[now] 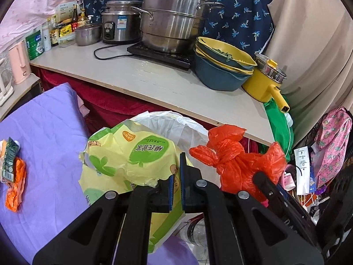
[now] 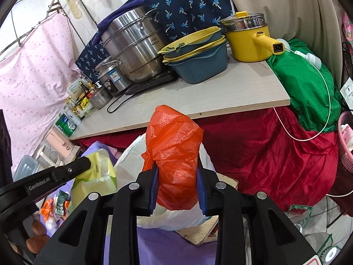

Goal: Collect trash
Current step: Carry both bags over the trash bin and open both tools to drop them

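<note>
My left gripper point(image 1: 176, 176) is shut on a crumpled yellow-green plastic package point(image 1: 132, 161) and holds it over a white-lined trash bag point(image 1: 176, 128). My right gripper point(image 2: 177, 187) is shut on a knotted orange plastic bag point(image 2: 174, 152) and holds it above the same white bag point(image 2: 130, 154). The orange bag also shows in the left wrist view point(image 1: 238, 161), to the right of the package. The package and left gripper arm show at the left of the right wrist view point(image 2: 97, 176). More trash, an orange wrapper point(image 1: 15, 185) and a green packet point(image 1: 10, 161), lies on the purple sheet point(image 1: 48, 132).
A pale table point(image 1: 154, 77) stands just behind the bag, with steel pots point(image 1: 174, 15), a rice cooker point(image 1: 119, 24), stacked yellow and blue bowls point(image 1: 220, 66) and a yellow pot point(image 1: 264, 81). Red cloth point(image 2: 275, 150) hangs below it. A green bag point(image 2: 304, 81) and pink basket point(image 2: 345, 141) are at the right.
</note>
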A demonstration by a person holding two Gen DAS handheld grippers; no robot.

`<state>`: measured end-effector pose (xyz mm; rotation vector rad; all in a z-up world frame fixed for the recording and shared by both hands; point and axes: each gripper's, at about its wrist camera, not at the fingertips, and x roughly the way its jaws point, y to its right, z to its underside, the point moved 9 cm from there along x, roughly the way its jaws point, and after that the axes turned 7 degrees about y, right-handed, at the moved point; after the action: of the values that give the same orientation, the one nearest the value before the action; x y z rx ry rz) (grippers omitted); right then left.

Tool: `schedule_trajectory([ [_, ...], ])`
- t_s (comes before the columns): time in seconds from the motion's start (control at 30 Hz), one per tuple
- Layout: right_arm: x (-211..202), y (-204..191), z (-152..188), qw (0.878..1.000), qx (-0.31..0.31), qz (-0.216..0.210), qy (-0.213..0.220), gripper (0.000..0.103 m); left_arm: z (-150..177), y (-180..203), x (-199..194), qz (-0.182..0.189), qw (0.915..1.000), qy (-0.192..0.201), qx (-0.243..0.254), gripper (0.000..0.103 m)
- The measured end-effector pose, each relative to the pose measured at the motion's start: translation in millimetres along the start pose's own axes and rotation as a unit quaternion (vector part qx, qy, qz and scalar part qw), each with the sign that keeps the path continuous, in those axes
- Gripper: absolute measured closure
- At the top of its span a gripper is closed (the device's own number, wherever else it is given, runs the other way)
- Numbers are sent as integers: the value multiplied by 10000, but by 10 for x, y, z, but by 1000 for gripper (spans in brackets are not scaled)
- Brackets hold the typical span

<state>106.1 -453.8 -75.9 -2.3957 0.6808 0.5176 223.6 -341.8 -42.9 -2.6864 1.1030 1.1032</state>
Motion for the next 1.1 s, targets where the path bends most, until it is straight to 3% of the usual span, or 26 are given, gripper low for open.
schedule_trajectory([
  [0.13, 45, 33, -9, 10000, 19, 55, -10, 75, -31, 48, 120, 65, 10000, -30, -19, 93],
  [0.3, 108, 9, 13, 10000, -11, 61, -61, 75, -77, 3, 142, 35, 9999, 80, -66, 61],
  [0.4, 147, -34, 37, 9999, -43, 36, -103, 75, -112, -90, 98, -75, 9997, 192, -133, 49],
  [0.5, 183, -107, 56, 9998, -105, -1, -139, 74, -147, -259, 34, -235, 9990, 279, -247, 44],
  [0.9, 393, -434, 164, 9989, -283, -204, -310, 72, -47, -873, -209, -824, 9948, 346, -481, 44],
  [1.1, 501, -589, 248, 9984, -317, -276, -385, 64, 60, -1026, -300, -959, 9936, 348, -481, 43],
])
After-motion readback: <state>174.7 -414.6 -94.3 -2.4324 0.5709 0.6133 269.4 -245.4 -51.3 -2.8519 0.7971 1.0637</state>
